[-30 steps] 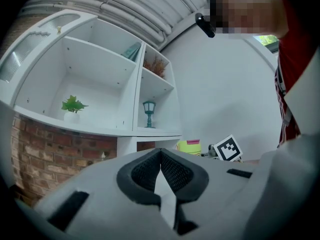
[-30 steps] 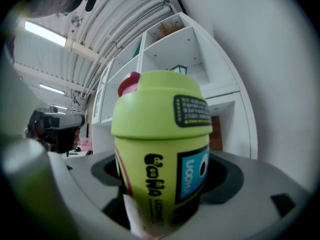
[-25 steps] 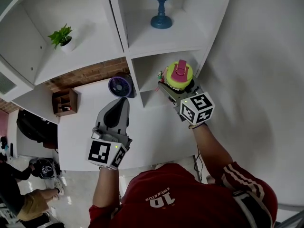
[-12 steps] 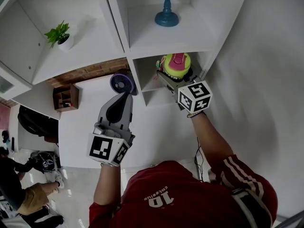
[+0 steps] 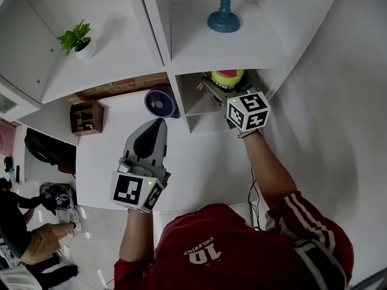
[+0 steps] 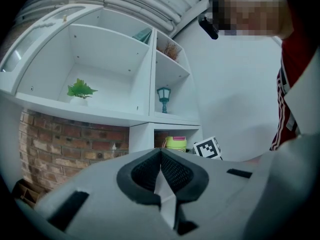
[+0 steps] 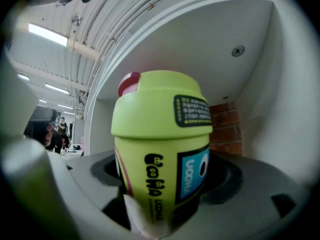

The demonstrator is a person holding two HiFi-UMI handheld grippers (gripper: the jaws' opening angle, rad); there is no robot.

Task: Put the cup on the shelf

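A lime-green cup [image 7: 160, 149] with a pink lid sits upright between the jaws of my right gripper [image 7: 162, 204], which is shut on its body. In the head view the cup [image 5: 228, 78] is inside the small lower cubby of the white shelf [image 5: 181, 98], with the right gripper [image 5: 233, 95] reaching in from the front. From the left gripper view the cup [image 6: 175, 144] shows inside that same cubby. My left gripper [image 5: 154, 135] hangs in front of the shelf, lower and to the left, shut with nothing between its pads [image 6: 161, 170].
A blue lantern [image 5: 224, 8] stands in the cubby above the cup. A small potted plant [image 5: 77, 40] sits in the wide left compartment. A purple fan [image 5: 159, 103] is on the white desk below, beside a wooden organiser [image 5: 87, 118]. A white wall runs along the right.
My right gripper has carried the cup forward from in front of the shelf into the lower cubby. The left gripper has stayed about where it was.
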